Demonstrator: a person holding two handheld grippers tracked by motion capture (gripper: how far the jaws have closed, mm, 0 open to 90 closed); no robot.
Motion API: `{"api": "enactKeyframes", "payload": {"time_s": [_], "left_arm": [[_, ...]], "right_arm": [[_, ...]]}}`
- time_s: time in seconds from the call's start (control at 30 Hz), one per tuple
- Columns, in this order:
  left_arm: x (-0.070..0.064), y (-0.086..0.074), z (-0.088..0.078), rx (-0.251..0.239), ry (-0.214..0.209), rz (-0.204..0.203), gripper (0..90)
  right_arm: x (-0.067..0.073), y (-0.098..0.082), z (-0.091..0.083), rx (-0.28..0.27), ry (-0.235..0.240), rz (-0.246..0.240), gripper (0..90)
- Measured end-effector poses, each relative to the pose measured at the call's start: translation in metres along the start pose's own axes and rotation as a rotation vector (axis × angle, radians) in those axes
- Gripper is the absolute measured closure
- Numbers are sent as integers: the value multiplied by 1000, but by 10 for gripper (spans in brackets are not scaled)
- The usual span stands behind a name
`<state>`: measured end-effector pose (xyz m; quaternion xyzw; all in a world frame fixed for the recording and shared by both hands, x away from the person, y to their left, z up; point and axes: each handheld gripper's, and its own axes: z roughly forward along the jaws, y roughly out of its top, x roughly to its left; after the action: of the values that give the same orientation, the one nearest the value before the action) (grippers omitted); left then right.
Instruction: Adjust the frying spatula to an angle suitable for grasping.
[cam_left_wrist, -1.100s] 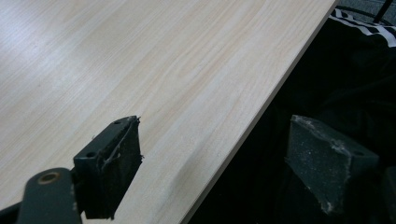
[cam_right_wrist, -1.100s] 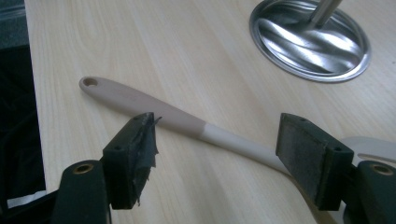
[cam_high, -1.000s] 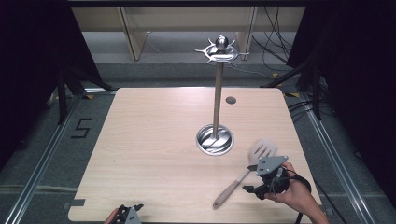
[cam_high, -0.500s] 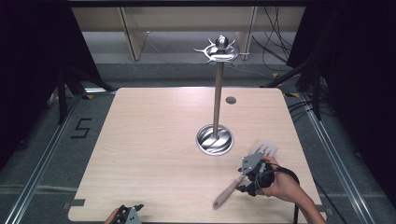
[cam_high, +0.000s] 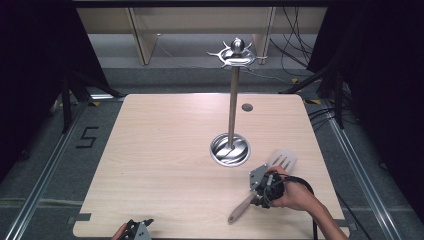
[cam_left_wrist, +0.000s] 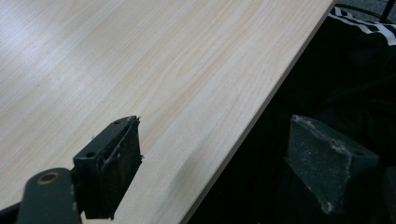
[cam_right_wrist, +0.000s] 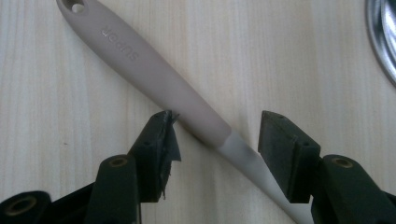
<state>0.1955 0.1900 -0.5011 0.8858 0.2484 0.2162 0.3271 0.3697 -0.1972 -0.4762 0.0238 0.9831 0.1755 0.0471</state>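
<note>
The spatula handle (cam_right_wrist: 154, 74) bears raised letters, seen upside down in the right gripper view, that seem to read "SUPER". On the floor left of the desk (cam_high: 165, 150), in the high view, stands a dark "5" (cam_high: 86, 137)

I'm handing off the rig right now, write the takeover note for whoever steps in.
Right tongs: straddling the spatula handle, jaws just been closing, pads not yet clamped.
Left tongs: open, idle at the near edge of the table.
Spatula lies flat on the table, slotted head toward the utensil stand, right of its base.
Done: right tongs lined up over the handle.
Left: close, lift; probably hang it on the stand.
</note>
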Motion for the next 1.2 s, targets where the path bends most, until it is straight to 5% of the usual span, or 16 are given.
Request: {"api": "enactKeyframes", "payload": {"time_s": [0.23,0.3,0.33,0.4,0.5,0.53,0.57,0.63,0.73,0.8,0.9,0.93,1.2], "left_arm": [[0,0,0,0,3,1,171],[0,0,0,-2,3,1,171],[0,0,0,-1,4,2,171],[0,0,0,3,4,6,171],[-1,0,0,-1,1,3,171],[0,0,-1,-2,0,4,171],[0,0,-1,-2,0,4,171],[0,0,-1,-5,0,2,171],[0,0,-1,-2,3,5,171],[0,0,-1,-2,2,6,171],[0,0,-1,1,0,8,171],[0,0,-1,-2,2,5,171],[0,0,-2,2,-10,7,171]], "right_arm": [[-2,3,3,60,-3,-16,459],[2,5,3,113,1,29,459],[-4,7,6,92,10,-25,462],[-3,8,5,135,26,20,469],[-9,9,7,112,38,-39,480],[-7,10,5,157,40,9,489],[-10,10,6,144,47,-21,496],[-8,11,5,174,40,3,510],[-14,14,7,167,34,-81,576],[-7,14,4,226,28,16,610],[-10,13,3,237,22,-18,687],[-9,13,2,260,10,7,705],[-9,17,3,313,19,-29,760]]}}
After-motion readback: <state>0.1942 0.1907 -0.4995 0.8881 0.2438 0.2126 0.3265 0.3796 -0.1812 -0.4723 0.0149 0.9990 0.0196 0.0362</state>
